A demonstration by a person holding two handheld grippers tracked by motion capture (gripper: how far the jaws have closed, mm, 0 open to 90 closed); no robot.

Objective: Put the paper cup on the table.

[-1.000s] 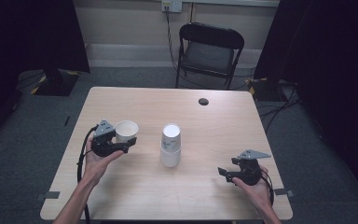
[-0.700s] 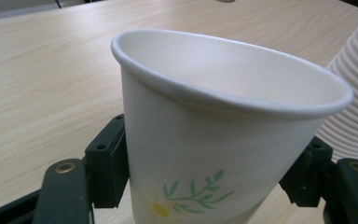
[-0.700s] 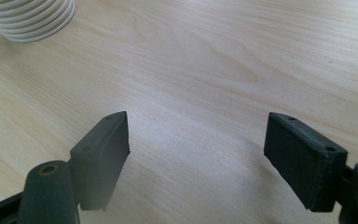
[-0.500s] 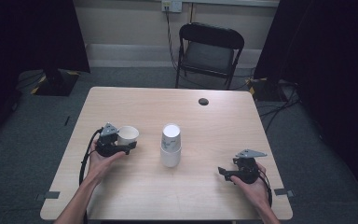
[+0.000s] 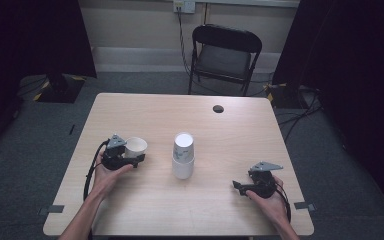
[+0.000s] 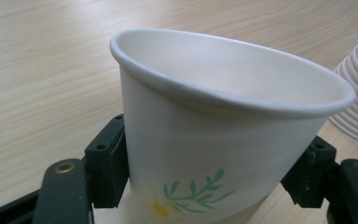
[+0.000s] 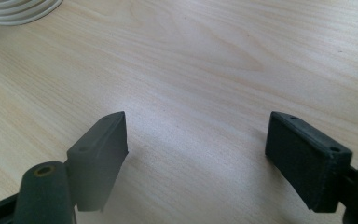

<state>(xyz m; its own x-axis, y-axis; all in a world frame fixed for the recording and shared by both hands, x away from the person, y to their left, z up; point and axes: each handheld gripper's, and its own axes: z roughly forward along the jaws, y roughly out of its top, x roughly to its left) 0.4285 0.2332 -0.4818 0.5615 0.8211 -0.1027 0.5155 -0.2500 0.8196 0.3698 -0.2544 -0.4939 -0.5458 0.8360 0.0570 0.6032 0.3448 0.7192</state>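
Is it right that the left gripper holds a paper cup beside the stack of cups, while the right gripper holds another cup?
Not quite. The left gripper does hold a paper cup beside the stack of cups, but the right gripper holds nothing: the right gripper view shows its jaws apart with bare table between them.

So the left gripper (image 5: 132, 159) came down with the paper cup (image 5: 136, 146) between its jaws. A second ago the cup was up off the table (image 5: 145, 210), now it sits low on the wood, left of the cup stack (image 5: 183, 155). The jaws have just been opening a bit, cup between them
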